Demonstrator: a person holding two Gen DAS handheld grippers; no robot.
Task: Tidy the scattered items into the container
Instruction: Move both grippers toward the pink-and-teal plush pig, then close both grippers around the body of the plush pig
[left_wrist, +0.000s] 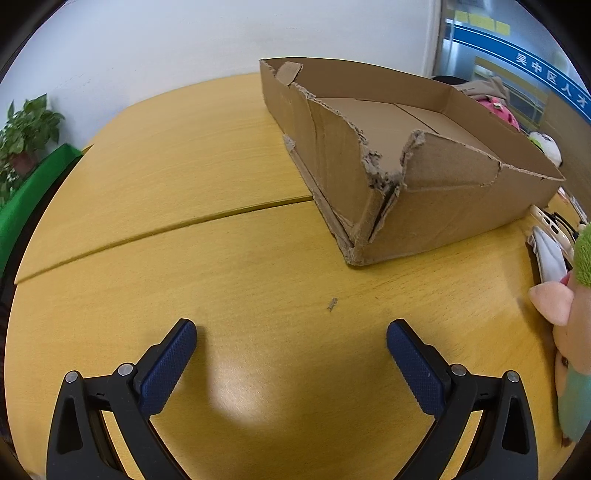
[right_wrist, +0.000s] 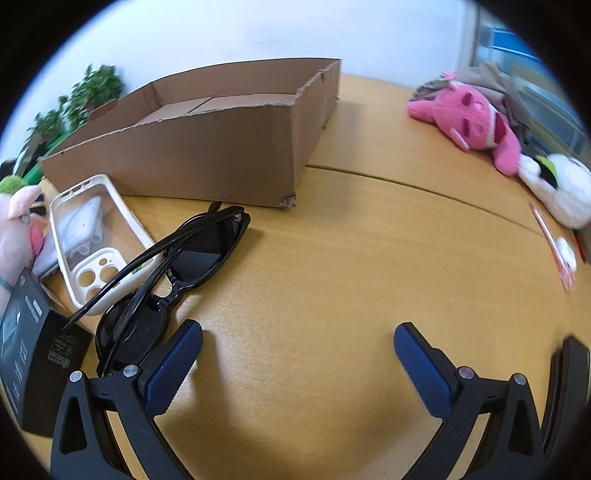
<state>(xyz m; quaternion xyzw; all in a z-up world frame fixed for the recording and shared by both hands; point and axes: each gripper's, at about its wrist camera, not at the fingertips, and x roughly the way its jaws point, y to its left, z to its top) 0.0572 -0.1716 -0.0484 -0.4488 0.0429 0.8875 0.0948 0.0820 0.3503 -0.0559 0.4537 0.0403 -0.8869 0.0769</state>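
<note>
A torn, empty cardboard box sits on the wooden table. My left gripper is open over bare wood, short of the box's near corner. My right gripper is open too, with black sunglasses lying just left of its left finger. Beside the sunglasses lie a white phone case, a small white charger and a black box. A pink-and-green plush lies at the edge of both views.
A pink plush and a white plush lie at the table's far right, with a pink pen nearer. Potted plants stand by the wall at the left. A seam runs across the tabletop.
</note>
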